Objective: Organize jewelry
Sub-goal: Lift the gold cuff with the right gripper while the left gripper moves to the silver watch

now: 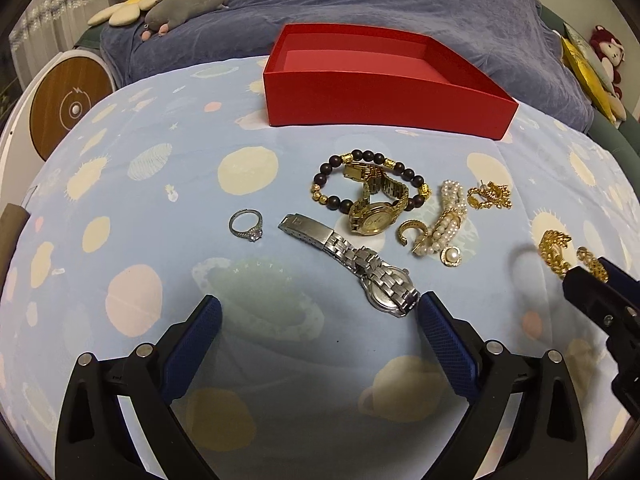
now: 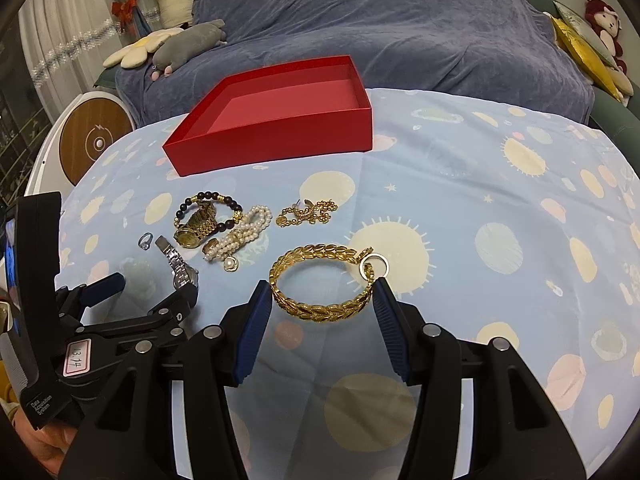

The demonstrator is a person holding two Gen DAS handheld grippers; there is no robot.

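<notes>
Jewelry lay loose on the planet-print cloth [image 2: 460, 184], near the empty red box [image 2: 280, 120] at the far side, presumably its destination. The gold leaf bangle [image 2: 320, 284] sat apart to the right, framed between the right gripper's [image 2: 320, 292] spread fingers, seemingly lined up for a pick. The left gripper [image 1: 320, 306] hung wide open beside the silver watch [image 1: 360, 268], grasping nothing.

The red box [image 1: 384, 100] looks like matt card; the planet-print tablecloth [image 2: 460, 208] is smooth thin cloth; the gold leaf bracelet [image 2: 316, 310] and gold watch [image 1: 370, 220] are glossy yellow metal; the silver watch [image 1: 360, 260] is brushed steel; the pearl bracelet [image 1: 448, 220] gleams softly; the blue finger pads [image 1: 448, 340] look ribbed and matt.
</notes>
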